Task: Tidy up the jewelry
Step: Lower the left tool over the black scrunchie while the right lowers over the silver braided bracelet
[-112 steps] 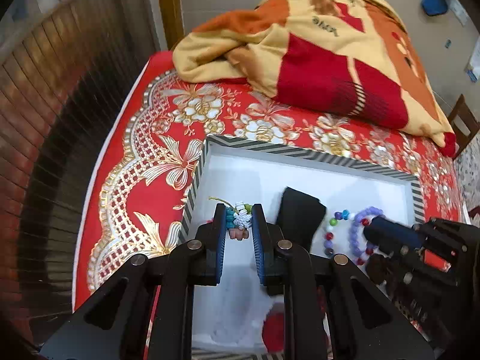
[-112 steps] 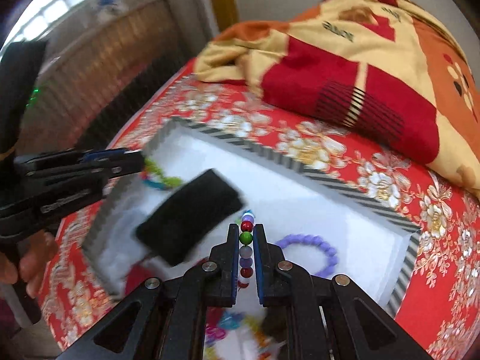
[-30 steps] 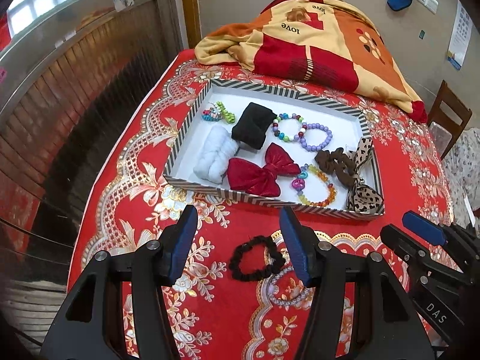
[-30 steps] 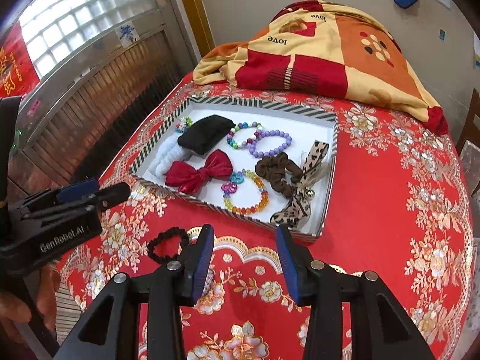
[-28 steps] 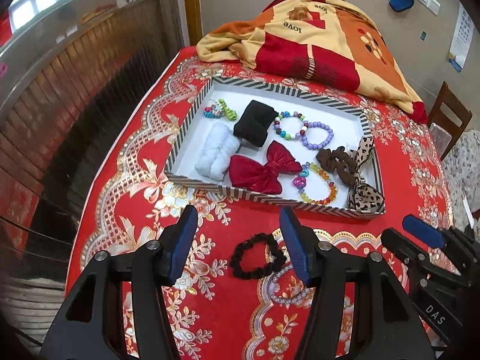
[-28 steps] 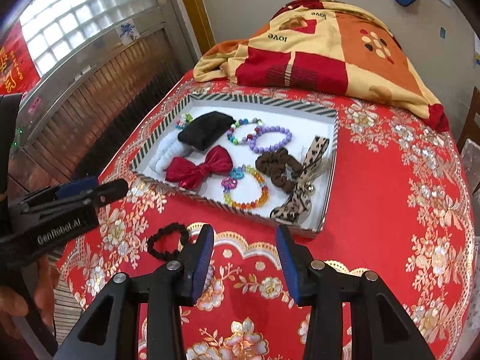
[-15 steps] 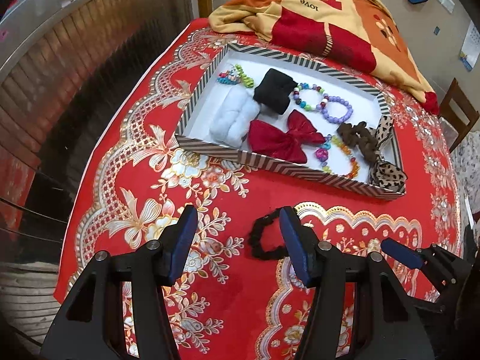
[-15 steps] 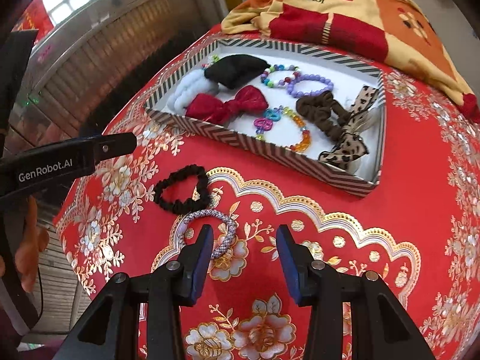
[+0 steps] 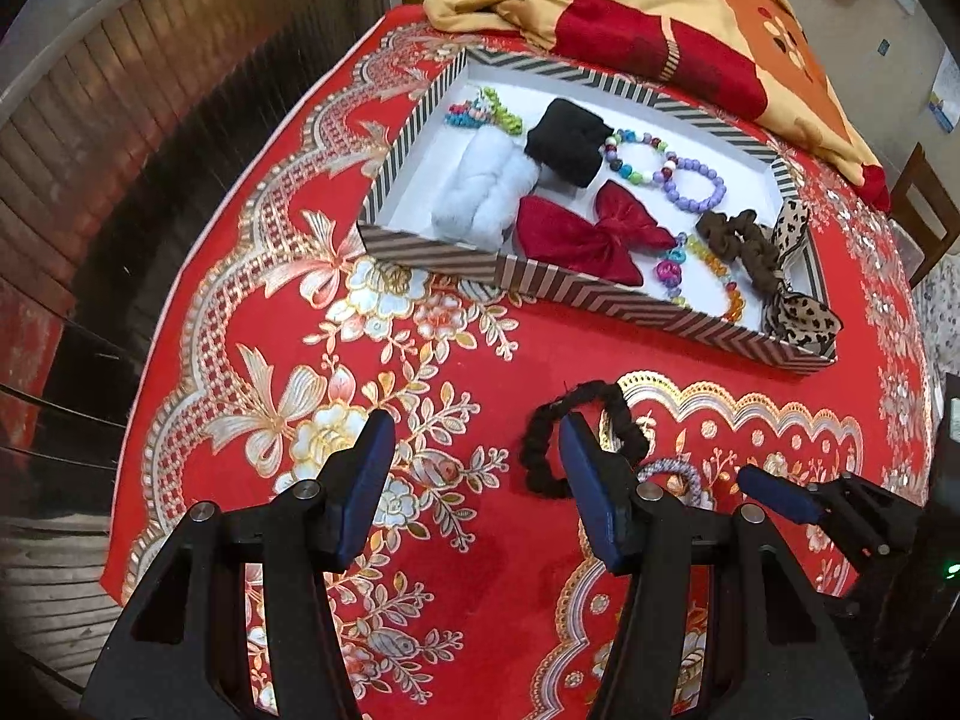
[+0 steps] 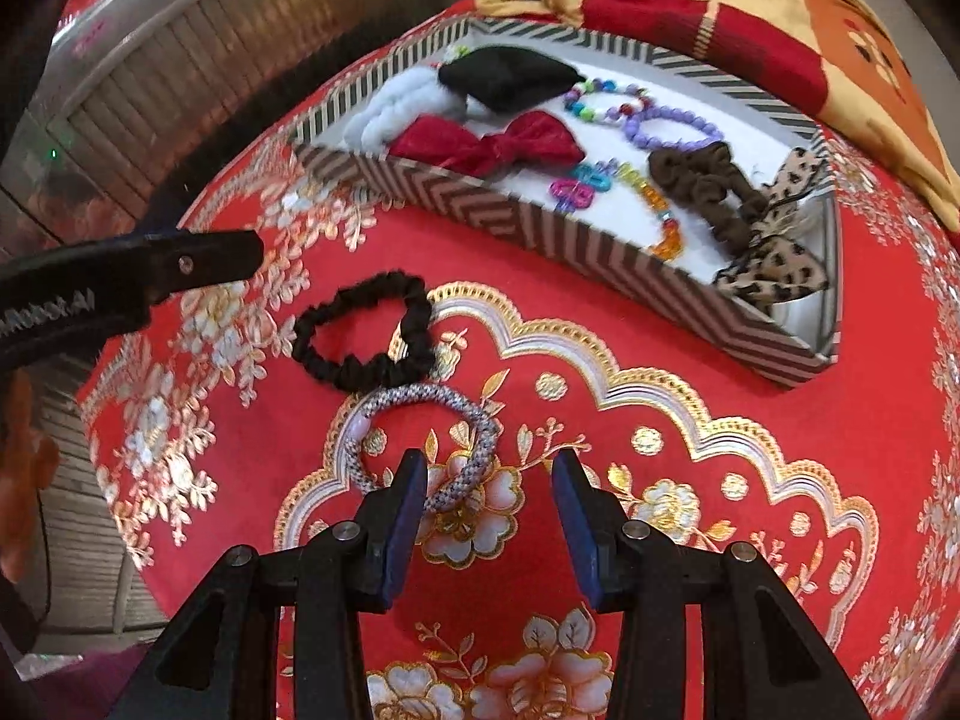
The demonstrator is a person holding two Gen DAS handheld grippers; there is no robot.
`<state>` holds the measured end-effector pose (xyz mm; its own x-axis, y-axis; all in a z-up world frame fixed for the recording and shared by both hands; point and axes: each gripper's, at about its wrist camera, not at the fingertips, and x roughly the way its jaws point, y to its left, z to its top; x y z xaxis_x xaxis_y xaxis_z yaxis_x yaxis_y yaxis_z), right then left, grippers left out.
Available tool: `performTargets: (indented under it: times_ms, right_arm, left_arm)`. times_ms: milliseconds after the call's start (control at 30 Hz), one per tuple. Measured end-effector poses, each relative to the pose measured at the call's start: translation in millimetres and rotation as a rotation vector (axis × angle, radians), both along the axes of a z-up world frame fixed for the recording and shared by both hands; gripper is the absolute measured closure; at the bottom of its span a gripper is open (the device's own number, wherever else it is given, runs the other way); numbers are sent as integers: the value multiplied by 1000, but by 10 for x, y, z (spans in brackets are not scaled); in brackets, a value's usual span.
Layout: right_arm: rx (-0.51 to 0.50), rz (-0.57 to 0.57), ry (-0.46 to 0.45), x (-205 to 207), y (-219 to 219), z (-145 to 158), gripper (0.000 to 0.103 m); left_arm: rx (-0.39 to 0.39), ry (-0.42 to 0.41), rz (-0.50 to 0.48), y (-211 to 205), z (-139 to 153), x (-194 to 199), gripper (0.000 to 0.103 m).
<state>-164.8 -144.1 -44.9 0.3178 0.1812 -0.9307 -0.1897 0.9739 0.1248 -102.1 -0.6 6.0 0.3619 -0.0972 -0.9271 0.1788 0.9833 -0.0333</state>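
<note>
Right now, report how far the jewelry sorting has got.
Mostly done: the striped tray already holds the red bow, bead bracelets and scrunchies. In hand: nothing; left gripper and right gripper are open. Left: the black scrunchie and silver-grey hair tie on the tablecloth.

Your surroundings: red floral tablecloth over tabletop, folded blanket at far end, slatted shutter left, wooden chair right.

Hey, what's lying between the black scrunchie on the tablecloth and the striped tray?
Nothing but bare red tablecloth. In the right wrist view, the black scrunchie sits apart from the striped tray, with only the gold scalloped print between them.
</note>
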Motion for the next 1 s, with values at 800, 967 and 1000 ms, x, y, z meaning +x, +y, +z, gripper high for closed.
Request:
performTargets:
  times_ms: [800, 967, 1000]
  right_arm:
    - [-94, -55, -39, 6, -142, -55, 62]
    - [-90, -66, -82, -12, -159, -62, 68]
    - [-96, -64, -86, -16, -159, -62, 70]
  left_arm:
    - [18, 85, -98, -174, -458, 166, 46]
    - [29, 91, -145, -276, -557, 177, 47]
    - [33, 87, -152, -287, -575, 178, 48]
